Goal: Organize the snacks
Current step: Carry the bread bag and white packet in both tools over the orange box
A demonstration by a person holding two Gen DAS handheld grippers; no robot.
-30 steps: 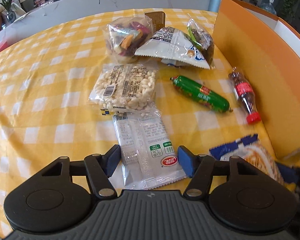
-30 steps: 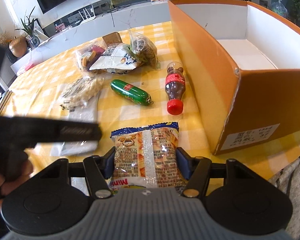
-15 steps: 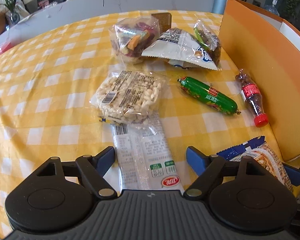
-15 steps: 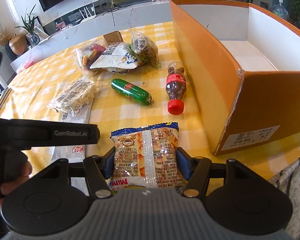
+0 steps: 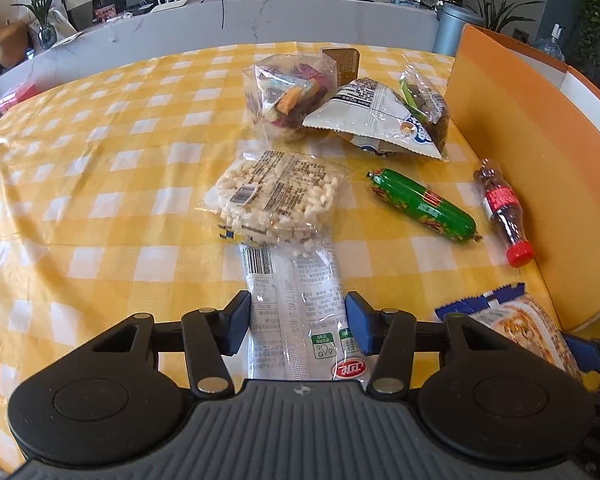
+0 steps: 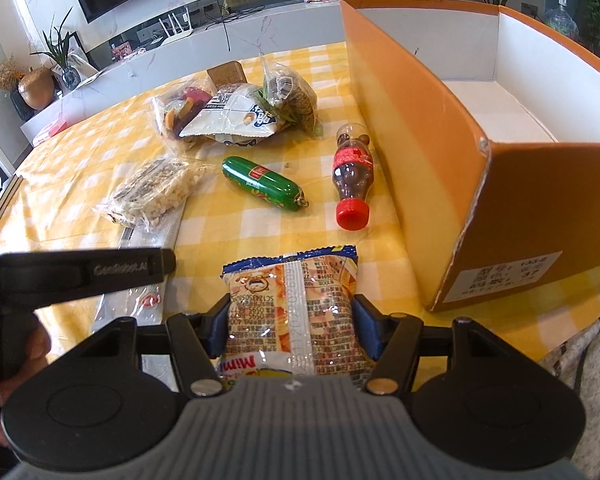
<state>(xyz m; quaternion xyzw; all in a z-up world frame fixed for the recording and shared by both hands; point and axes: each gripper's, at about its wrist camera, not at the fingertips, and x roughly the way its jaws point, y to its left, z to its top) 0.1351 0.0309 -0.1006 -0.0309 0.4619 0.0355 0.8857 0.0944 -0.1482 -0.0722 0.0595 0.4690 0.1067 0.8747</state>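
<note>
**A:** Where is each claw, and what lies between its fingers?

**B:** The left gripper [image 5: 298,328] is low over a yellow-checked tablecloth [image 5: 100,184]. Its blue pads sit on either side of a long white snack packet [image 5: 296,312], which runs straight away from the camera. The pads look to be touching the packet's edges, but whether they are pressing or merely alongside cannot be told. The packet's far end is tucked under a clear bag of puffed rice cakes [image 5: 276,196].

**A:** And the right one?

**B:** The right gripper [image 6: 292,326] is closed onto an orange snack bag with a blue top edge [image 6: 294,300], one pad on each side, the wrapper bulging between them.

**A:** What else is near?

**B:** Just right of that bag stands an open orange cardboard box [image 6: 420,132]. Beyond lie a cola-bottle candy [image 6: 352,176] with a red cap, beside the box wall, and a green sausage [image 6: 264,184], then a heap of three more bags [image 6: 236,116].
</note>
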